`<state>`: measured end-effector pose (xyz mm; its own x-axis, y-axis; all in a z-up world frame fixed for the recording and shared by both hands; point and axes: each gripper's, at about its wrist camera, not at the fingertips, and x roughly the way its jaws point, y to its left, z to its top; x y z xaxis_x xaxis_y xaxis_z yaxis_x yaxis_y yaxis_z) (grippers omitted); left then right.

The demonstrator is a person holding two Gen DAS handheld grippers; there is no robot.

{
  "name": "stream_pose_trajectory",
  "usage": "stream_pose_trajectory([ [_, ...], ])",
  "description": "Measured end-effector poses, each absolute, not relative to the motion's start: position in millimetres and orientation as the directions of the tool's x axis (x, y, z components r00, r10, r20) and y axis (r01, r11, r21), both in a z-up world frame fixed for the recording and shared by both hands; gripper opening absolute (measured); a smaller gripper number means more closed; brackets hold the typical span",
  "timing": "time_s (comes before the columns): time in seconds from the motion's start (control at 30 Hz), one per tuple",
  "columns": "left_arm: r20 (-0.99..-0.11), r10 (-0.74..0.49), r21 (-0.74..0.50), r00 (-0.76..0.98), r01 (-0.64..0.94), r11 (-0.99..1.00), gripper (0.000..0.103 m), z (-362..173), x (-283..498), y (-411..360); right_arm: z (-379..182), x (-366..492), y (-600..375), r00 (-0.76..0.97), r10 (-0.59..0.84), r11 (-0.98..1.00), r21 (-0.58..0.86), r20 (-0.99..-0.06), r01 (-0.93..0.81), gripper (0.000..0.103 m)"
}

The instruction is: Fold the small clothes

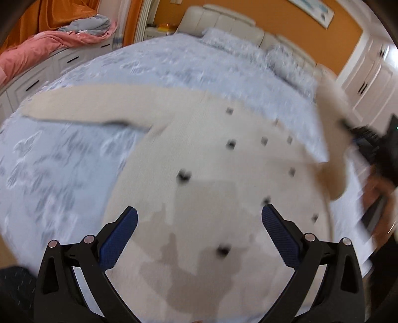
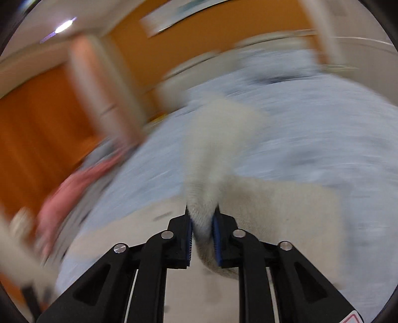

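Note:
A cream knitted top [image 1: 211,154] with small dark dots lies spread on the pale blue bedspread [image 1: 62,159]. One sleeve [image 1: 87,106] stretches out to the left. My left gripper [image 1: 199,218] is open and empty, hovering above the lower body of the top. In the left wrist view the right gripper [image 1: 368,139] shows at the right edge, lifting the other sleeve. In the blurred right wrist view my right gripper [image 2: 202,223] is shut on that cream sleeve [image 2: 211,159], which rises from the jaws above the bedspread [image 2: 311,129].
A padded cream headboard [image 1: 223,20] and pillows [image 1: 286,59] stand at the far end of the bed. A pink blanket [image 1: 37,47] lies on white drawers at the left. White wardrobe doors [image 1: 368,74] are at the right.

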<state>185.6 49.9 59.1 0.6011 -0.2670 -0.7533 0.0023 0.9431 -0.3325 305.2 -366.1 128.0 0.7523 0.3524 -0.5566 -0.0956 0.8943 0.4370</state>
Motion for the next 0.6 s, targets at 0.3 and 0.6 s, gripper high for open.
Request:
stream_pose_trajectory([
  [0.3, -0.713, -0.457, -0.545, 0.532, -0.012, 0.838, 0.098, 22.0, 306.1, 38.3, 37.8, 286.6, -314.5, 0.631, 0.367, 0.874, 0.486, -0.684, 0.019, 0.052],
  [0.6, -0.715, -0.491, -0.665, 0.497, -0.271, 0.695, 0.079, -29.0, 342.9, 36.2, -20.3, 237.7, -422.7, 0.617, 0.3, 0.725, 0.594, -0.728, 0.348, 0.062],
])
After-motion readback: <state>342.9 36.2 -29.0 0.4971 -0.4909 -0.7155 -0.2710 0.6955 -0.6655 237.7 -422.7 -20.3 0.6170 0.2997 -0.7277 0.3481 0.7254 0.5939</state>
